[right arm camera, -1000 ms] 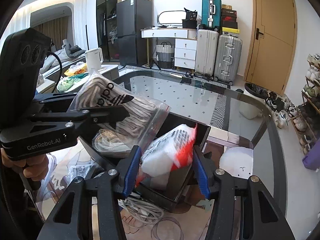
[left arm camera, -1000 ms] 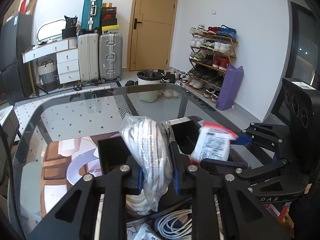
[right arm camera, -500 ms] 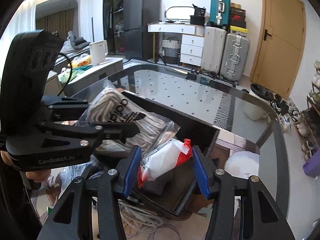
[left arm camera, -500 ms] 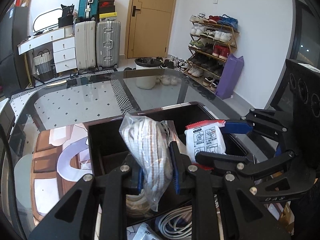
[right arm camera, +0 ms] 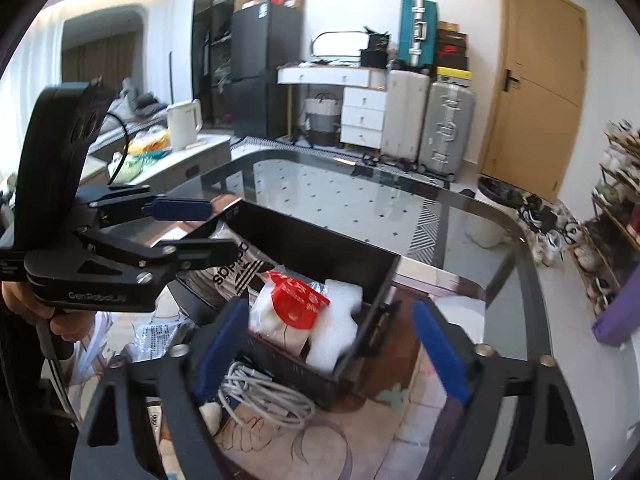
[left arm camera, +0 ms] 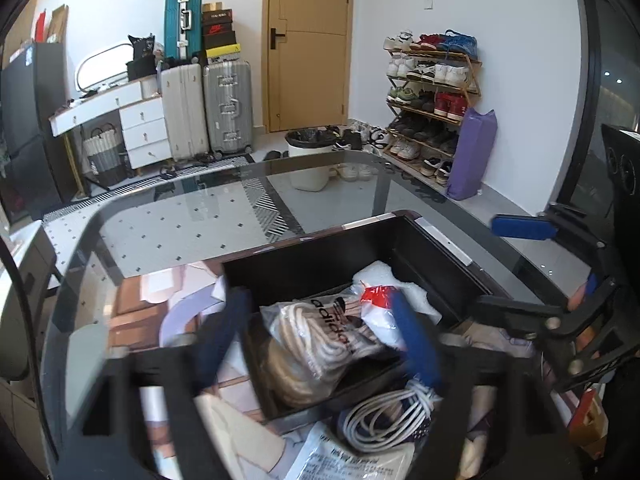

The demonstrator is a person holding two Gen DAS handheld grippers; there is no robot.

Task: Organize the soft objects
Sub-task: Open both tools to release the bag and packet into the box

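Note:
A black bin (left arm camera: 320,256) (right arm camera: 316,246) stands on the glass table. In it lie a clear adidas bag of white rope (left arm camera: 316,340) (right arm camera: 234,268) and a white packet with a red top (left arm camera: 378,300) (right arm camera: 292,304), beside a white foam piece (right arm camera: 338,320). My left gripper (left arm camera: 316,340) is open and empty just above the bin; it also shows in the right wrist view (right arm camera: 196,228). My right gripper (right arm camera: 328,344) is open and empty at the bin's near side; it also shows in the left wrist view (left arm camera: 532,264).
A coil of white cable (left arm camera: 388,416) (right arm camera: 264,400) and a printed plastic packet (left arm camera: 348,460) lie on the table in front of the bin. The glass table edge (right arm camera: 516,232) curves round at the right. Suitcases, a door and a shoe rack stand far behind.
Both grippers have opened. The rope bag and the red-topped packet have dropped from the fingers into the black bin, and both grippers have drawn back a little.

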